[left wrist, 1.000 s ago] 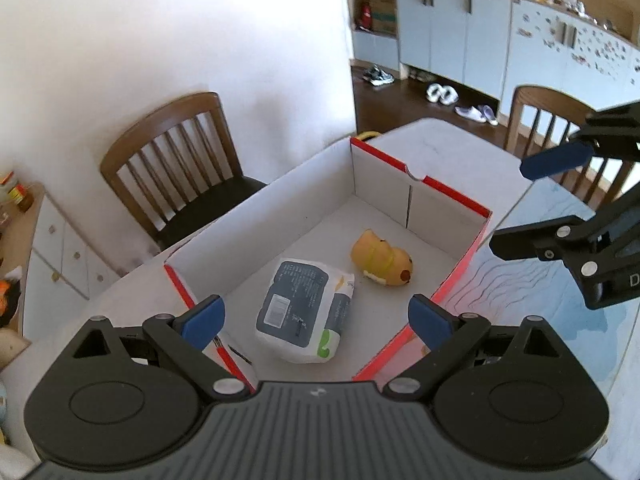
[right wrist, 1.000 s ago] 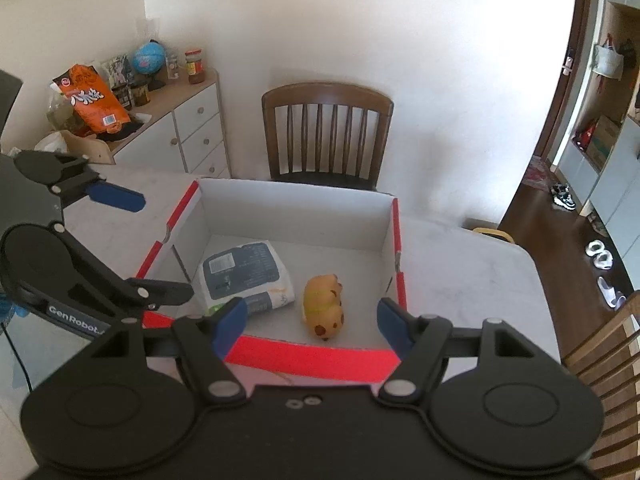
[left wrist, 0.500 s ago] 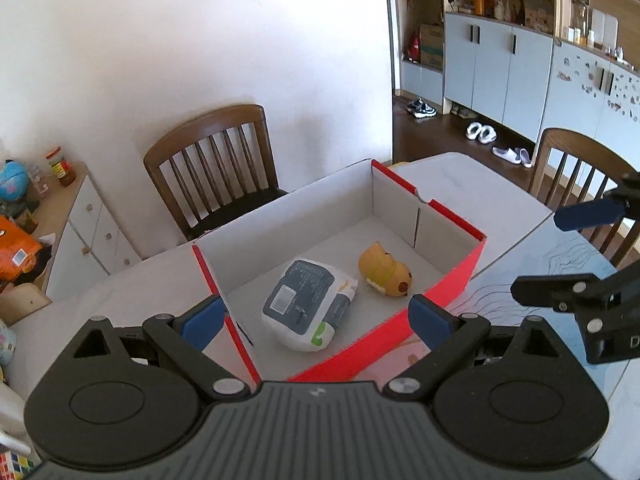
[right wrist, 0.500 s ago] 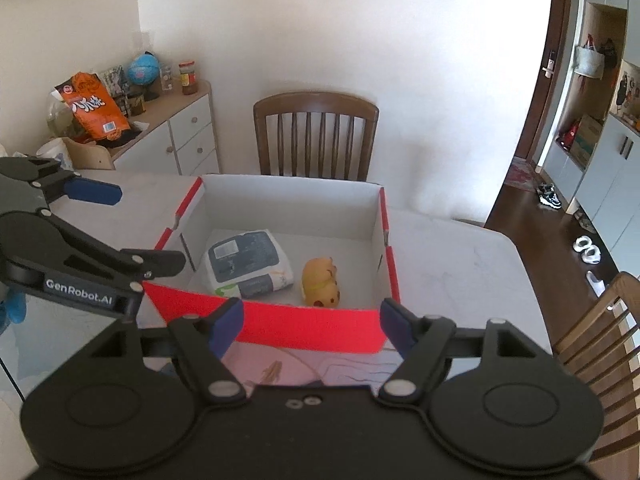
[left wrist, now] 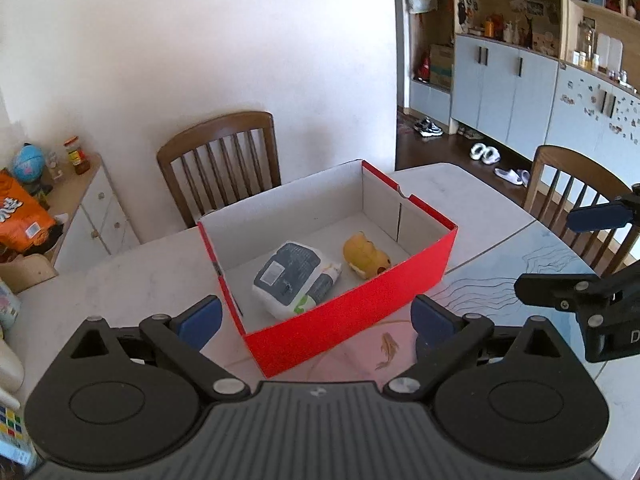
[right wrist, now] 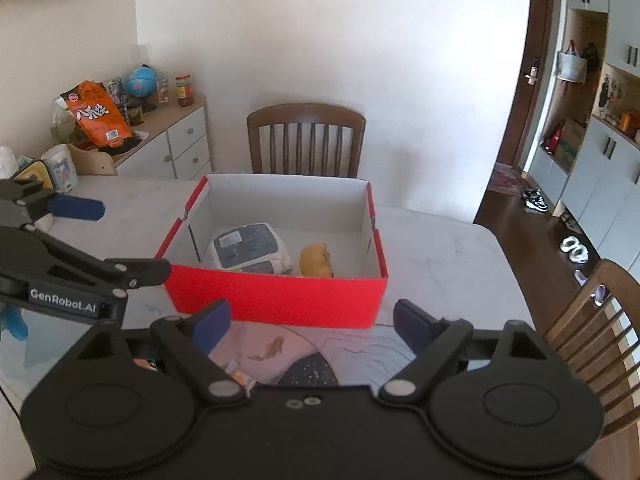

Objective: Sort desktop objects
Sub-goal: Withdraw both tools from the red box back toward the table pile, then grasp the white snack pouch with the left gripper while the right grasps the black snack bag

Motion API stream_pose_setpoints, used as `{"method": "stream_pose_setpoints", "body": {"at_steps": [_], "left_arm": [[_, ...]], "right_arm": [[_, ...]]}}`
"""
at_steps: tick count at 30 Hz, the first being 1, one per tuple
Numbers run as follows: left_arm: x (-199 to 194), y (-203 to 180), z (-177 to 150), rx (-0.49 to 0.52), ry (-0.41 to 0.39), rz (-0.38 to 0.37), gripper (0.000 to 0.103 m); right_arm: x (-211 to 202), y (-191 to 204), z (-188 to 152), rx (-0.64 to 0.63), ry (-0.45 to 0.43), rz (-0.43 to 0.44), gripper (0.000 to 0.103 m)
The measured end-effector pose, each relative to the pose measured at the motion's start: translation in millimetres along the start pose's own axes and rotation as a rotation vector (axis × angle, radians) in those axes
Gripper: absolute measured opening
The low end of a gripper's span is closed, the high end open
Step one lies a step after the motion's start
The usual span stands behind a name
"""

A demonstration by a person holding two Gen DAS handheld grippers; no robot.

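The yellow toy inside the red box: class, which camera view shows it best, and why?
The left wrist view: the yellow toy lies fully visible on the floor of the red box. In the right wrist view, the box's near wall hides its lower part.

A home dining area: wooden slat-back chairs (right wrist: 306, 138) stand around a marble-look table (right wrist: 436, 256), shoes (left wrist: 486, 154) lie on the wood floor at right, and what seems a snack bag (right wrist: 96, 116) sits on the upper-left sideboard (right wrist: 176, 146).
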State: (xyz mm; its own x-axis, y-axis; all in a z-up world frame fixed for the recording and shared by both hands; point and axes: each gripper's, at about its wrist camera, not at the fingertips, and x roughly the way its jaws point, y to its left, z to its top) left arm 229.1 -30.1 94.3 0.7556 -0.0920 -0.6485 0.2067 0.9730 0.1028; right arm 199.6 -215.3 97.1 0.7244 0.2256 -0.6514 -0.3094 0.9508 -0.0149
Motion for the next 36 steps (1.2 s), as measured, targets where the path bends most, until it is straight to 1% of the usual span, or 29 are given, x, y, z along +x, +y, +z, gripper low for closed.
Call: {"method": "stream_pose_setpoints", "body": {"at_steps": [5,11,15,23,32,36], "left_arm": [[-11,-5,-11,-0.039,-0.008,0.001,0.102],[-19,-7,-21,-0.058,-0.005,-0.004,0.102],[-24,-11,-28,-0.051,-0.016,0.009,0.102],[-35,-9,-44,-0.068,-0.038,0.034,0.102],[-29,-3,-72,-0.087,-0.019,0.059,0.102],[-23,-1,-83,-0.096,-0.02,0.083,0.102]], "right_arm": [[-7,-1,-11,0.02,-0.011,-0.005,0.091],[-15,0,-22,0.018,-0.012,-0.006,0.091],[-20,-1,-29,0.021,-0.014,-0.009,0.091],[-25,-9,-45,0.036,-0.016,-0.016,0.091],[-18,-14,-68,0.052,0.008,-0.02,0.091],[-11,-14,-78,0.058,0.019,-0.027,0.091]]}}
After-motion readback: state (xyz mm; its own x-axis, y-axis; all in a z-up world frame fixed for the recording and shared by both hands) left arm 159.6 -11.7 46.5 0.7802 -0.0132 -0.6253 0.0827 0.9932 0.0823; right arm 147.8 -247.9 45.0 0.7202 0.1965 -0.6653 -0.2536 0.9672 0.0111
